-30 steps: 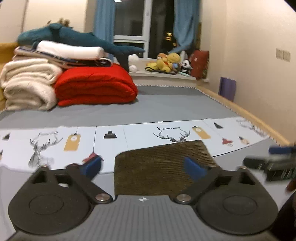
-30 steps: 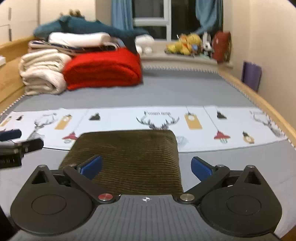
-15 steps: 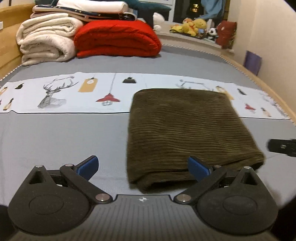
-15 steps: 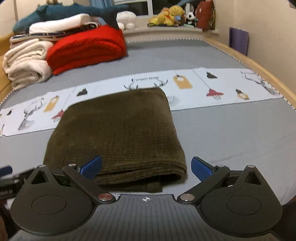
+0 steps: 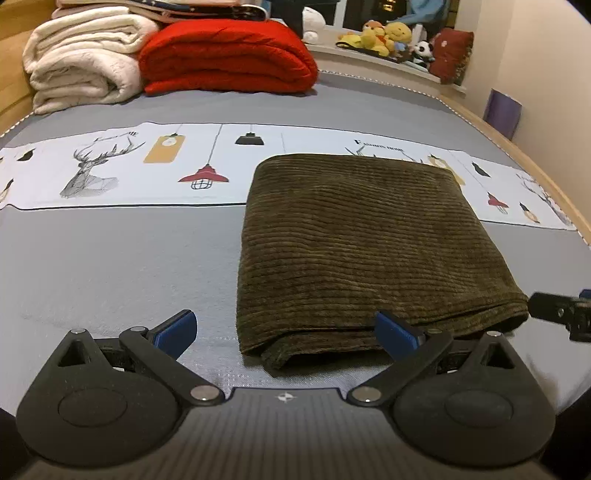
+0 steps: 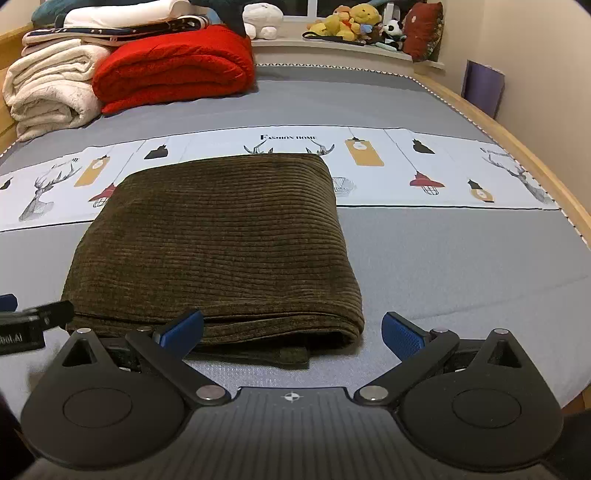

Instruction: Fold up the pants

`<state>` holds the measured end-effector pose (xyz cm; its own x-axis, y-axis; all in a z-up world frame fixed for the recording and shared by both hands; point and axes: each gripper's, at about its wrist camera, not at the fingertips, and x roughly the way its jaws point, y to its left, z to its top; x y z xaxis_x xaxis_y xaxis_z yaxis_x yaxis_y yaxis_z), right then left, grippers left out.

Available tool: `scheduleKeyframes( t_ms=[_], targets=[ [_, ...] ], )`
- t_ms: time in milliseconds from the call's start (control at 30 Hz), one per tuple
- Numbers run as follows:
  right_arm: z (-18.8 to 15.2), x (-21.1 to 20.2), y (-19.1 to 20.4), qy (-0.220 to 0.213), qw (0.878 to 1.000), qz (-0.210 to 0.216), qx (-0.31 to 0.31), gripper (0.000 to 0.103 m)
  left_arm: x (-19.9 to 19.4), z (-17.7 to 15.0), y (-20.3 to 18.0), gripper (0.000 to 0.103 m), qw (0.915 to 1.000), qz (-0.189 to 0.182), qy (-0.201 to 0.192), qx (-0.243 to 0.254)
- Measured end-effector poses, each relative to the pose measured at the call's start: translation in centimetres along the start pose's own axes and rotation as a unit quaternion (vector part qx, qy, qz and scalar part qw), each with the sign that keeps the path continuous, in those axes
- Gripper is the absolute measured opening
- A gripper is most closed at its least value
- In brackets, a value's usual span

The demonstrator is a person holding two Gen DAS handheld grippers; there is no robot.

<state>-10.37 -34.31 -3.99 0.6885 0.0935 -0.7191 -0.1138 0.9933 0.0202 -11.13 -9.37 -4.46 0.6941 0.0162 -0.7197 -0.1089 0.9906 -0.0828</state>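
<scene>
The olive-brown corduroy pants (image 5: 362, 243) lie folded into a flat rectangle on the grey bed sheet (image 5: 110, 266); they also show in the right wrist view (image 6: 218, 236). My left gripper (image 5: 286, 332) is open and empty, just short of the fold's near left corner. My right gripper (image 6: 291, 332) is open and empty at the near right corner, where a lower layer of the pants sticks out a little. The tip of the right gripper shows at the right edge of the left wrist view (image 5: 561, 310), and the left one at the left edge of the right wrist view (image 6: 33, 321).
A white printed strip (image 6: 406, 166) crosses the bed under the far edge of the pants. A folded red quilt (image 5: 229, 55) and cream blankets (image 5: 81, 62) are stacked at the back left. Plush toys (image 6: 351, 22) line the sill. A wooden bed rim (image 6: 535, 158) runs along the right.
Both grippers have tilted down and drawn back from the pants. The whole folded pants now shows in front of the open fingers.
</scene>
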Motion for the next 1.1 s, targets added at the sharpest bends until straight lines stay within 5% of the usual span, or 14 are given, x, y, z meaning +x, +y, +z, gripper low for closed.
scheduleKeyframes(
  t_ms=[1100],
  targets=[
    [0.07,0.52,0.36,0.008,1.000,0.004,-0.001,0.102,0.51,-0.41,-0.12,0.103,0.9999,-0.004,0.000,0.016]
  ],
)
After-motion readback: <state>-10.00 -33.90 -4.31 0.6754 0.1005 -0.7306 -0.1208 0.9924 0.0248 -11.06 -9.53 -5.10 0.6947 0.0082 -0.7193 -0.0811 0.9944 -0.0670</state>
